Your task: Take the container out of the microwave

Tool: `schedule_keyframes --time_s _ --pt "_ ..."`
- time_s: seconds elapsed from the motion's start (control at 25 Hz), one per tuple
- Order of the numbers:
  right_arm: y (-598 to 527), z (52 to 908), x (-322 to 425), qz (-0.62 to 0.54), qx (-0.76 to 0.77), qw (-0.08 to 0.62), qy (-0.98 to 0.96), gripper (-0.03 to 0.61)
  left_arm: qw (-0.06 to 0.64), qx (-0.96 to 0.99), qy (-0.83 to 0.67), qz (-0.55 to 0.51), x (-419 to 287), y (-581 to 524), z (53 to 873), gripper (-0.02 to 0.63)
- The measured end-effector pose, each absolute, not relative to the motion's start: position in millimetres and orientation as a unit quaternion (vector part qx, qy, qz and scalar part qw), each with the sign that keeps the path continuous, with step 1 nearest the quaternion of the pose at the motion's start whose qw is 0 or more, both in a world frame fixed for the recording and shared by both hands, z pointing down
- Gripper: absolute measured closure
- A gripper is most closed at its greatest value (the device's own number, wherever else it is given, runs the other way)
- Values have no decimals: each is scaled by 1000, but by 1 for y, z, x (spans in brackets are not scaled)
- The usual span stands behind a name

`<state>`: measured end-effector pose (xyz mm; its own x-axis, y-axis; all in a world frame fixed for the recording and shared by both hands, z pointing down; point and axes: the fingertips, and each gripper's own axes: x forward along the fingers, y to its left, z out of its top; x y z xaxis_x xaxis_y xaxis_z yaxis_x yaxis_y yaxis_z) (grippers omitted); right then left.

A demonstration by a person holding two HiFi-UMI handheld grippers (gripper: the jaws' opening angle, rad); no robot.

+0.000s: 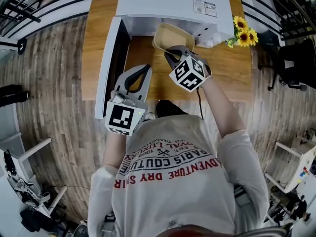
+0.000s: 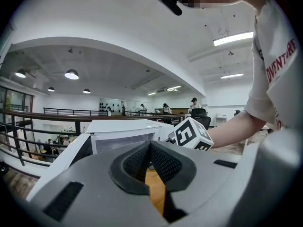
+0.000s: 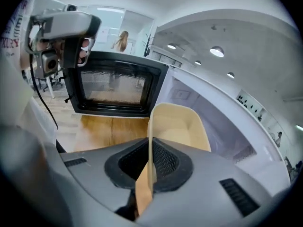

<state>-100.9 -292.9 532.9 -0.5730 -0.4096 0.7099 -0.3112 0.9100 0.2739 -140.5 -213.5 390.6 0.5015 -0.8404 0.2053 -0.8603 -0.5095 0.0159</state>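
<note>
A tan, empty container [image 1: 173,36] hangs at the mouth of the white microwave [image 1: 168,1], partly out over the wooden table [image 1: 227,73]. My right gripper [image 1: 173,54] is shut on its near rim; in the right gripper view the rim runs between the pads [image 3: 163,162] and the container [image 3: 177,124] tilts up ahead of them. The microwave door [image 1: 111,63] stands open to the left. My left gripper [image 1: 144,69] hovers by that door, lower left of the container, its jaws shut with nothing in them; the left gripper [image 2: 150,145] points at the microwave [image 2: 120,129].
Yellow sunflowers [image 1: 243,31] stand at the microwave's right front corner. The open door [image 3: 116,86] takes up the table's left side. A cable runs down from the right gripper over the table's front edge. Wood floor surrounds the table.
</note>
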Motion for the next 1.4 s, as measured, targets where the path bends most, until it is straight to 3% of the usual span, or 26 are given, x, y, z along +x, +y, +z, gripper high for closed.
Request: schedule_keyframes --time_s 0.64,1.04,1.4 --pt "-208 417 -35 -11 411 216 -885 543 2 887 -452 92 -127 -149 364 600" --pt "-180 356 -5 -47 463 106 -879 545 -23 882 -464 73 -129 -151 339 600" --pt "-180 335 -3 -60 467 57 -880 546 -36 878 -472 77 -131 -151 334 600"
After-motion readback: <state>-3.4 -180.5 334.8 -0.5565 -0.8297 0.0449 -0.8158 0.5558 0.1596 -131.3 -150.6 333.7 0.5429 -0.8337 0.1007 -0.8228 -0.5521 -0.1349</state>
